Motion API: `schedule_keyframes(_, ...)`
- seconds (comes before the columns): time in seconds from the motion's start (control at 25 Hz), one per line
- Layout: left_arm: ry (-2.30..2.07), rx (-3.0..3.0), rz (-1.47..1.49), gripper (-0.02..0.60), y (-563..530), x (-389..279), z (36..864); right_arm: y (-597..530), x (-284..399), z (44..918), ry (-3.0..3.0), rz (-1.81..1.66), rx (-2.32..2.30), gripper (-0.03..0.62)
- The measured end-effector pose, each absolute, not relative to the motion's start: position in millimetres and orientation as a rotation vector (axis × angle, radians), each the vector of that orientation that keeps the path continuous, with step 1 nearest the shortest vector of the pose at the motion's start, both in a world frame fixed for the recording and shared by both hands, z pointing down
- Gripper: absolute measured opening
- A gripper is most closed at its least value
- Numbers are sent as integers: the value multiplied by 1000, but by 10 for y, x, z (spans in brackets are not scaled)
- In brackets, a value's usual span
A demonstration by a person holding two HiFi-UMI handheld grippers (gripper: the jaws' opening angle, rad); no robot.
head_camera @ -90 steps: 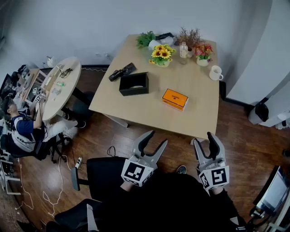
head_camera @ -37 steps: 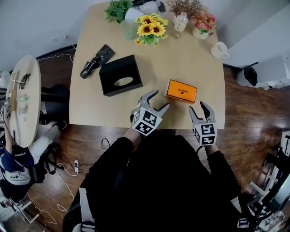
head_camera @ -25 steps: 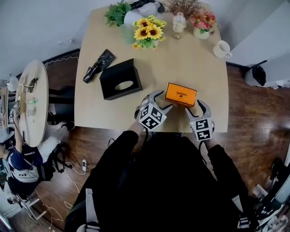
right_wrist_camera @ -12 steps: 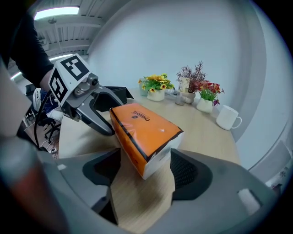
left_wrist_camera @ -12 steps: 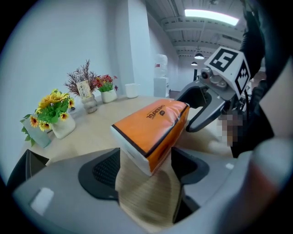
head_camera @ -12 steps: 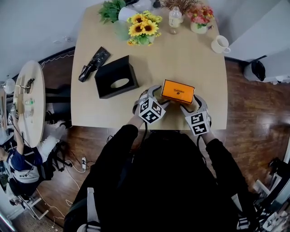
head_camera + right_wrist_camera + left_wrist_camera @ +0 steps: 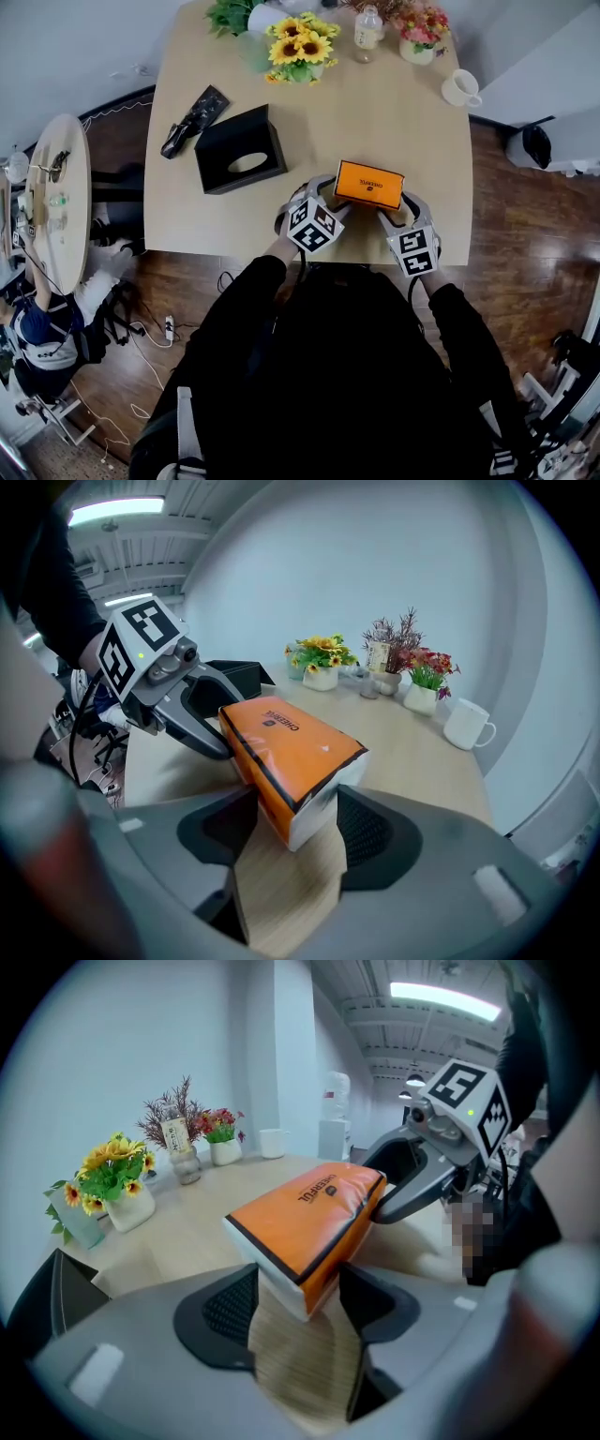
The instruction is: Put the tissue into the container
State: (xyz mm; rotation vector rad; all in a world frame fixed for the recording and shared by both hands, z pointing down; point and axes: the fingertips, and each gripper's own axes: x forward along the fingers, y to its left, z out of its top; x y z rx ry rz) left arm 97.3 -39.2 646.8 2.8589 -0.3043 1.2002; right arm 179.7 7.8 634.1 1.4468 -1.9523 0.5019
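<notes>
Left gripper (image 7: 330, 195) and right gripper (image 7: 394, 208) are both closing on the orange tissue pack (image 7: 368, 183), one at each short end, going by the head view. The pack sits near the table's (image 7: 422, 141) front edge. The black container (image 7: 239, 148) is off to the left, well apart, with bare tabletop between.

Left gripper view: the pack's end is between the jaws, pads touching both sides, and the soft wrap looks a bit squished.

Right gripper view: same deal at the other end, pads on both sides.

My take: squeeze evenly and don't overdo it, since it's a soft pack. Lift both ends together so it doesn't sag or twist.

Room-wise, the way left looks open. The flowers (image 7: 298, 52) and mug (image 7: 459, 87) are at the far side, out of the way. The container's top only shows an oval slot, so I can't tell how the pack gets in. Mind the front edge too.
</notes>
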Motion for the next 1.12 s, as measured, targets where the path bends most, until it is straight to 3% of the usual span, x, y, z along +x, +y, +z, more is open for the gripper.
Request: schedule_keyframes(1.12, -691, 2766, 1080, 256, -215, 513, 5899, 58, 1397, 5669, -2133, 229, 1250, 266)
